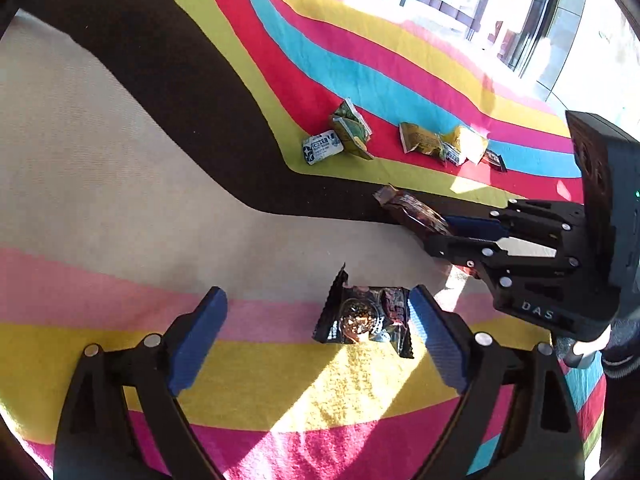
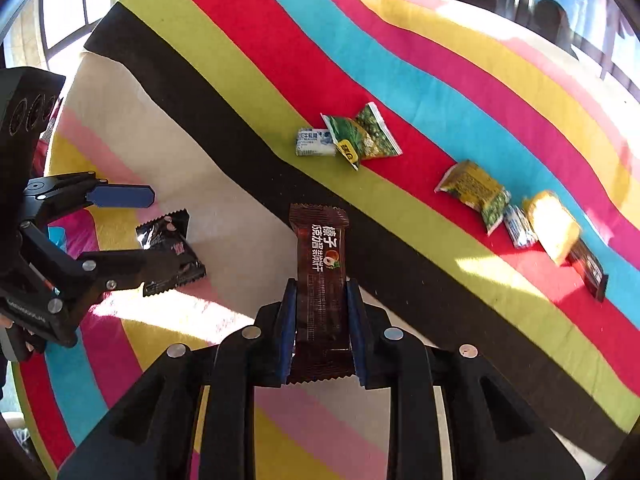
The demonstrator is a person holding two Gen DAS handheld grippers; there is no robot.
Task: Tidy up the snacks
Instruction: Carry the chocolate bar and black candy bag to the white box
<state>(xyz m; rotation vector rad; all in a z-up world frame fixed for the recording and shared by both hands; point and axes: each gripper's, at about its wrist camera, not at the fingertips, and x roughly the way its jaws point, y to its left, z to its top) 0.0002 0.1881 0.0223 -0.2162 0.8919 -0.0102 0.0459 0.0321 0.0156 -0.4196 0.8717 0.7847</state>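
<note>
Snack stock: my right gripper [image 2: 322, 328] pinches the brown wafer bar [image 2: 322, 276]; left fingers [image 1: 196, 340] wide around the dark packet [image 1: 366, 318], unheld; both lie short of the black stripe [image 2: 240, 152], other packets sit beyond it, unsorted.

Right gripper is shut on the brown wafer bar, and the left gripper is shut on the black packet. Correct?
Not quite. The left gripper is open; the black packet lies loose between its fingers, as the left wrist view shows. The right gripper is indeed shut on the brown wafer bar.
</note>
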